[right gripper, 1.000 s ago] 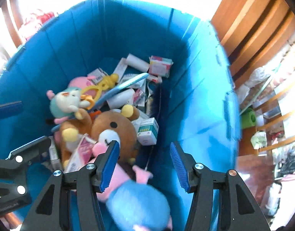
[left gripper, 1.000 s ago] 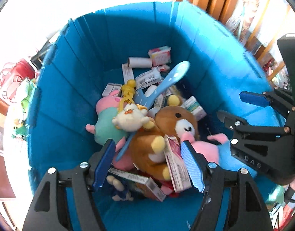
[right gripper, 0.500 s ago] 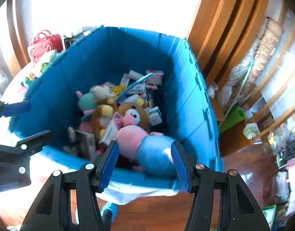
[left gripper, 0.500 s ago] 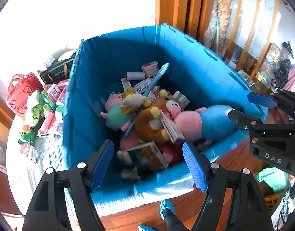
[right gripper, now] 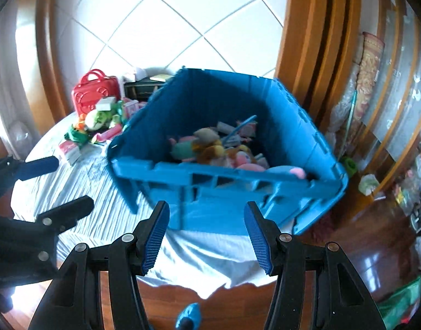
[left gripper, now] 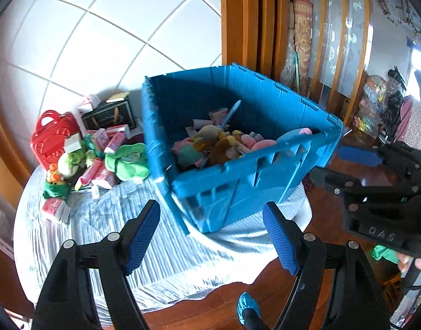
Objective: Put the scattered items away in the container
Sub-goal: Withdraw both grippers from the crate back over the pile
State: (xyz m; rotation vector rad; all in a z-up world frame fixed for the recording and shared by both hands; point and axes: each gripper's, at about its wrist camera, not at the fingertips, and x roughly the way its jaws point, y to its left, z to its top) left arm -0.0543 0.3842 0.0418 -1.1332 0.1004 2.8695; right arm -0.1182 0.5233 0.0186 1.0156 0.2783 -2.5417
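A blue crate point(left gripper: 237, 170) point(right gripper: 210, 181) stands on the table, holding plush toys and small boxes. A pink and blue plush point(left gripper: 292, 134) point(right gripper: 287, 169) lies against its near right corner. Left of the crate lie scattered items: a green frog plush point(left gripper: 128, 162), pink boxes point(left gripper: 100, 170) and a red toy case point(left gripper: 53, 134) point(right gripper: 95, 93). My left gripper point(left gripper: 210, 214) hangs before the crate, its jaws opening with nothing between them. My right gripper point(right gripper: 206, 211) is open and empty, also short of the crate. Each shows in the other's view: right gripper point(left gripper: 339, 165), left gripper point(right gripper: 68, 184).
The round table wears a pale striped cloth point(left gripper: 155, 247) that hangs over its near edge. A black box point(left gripper: 108, 115) sits behind the pile. Wooden door frames point(left gripper: 246, 27) stand behind the crate, clutter lines the right, and a blue shoe cover point(left gripper: 246, 306) shows on the wood floor.
Both grippers have drawn back and up from inside the crate, so the whole crate and table now show. The left jaws stand a little wider. The pink and blue plush stays in the crate.
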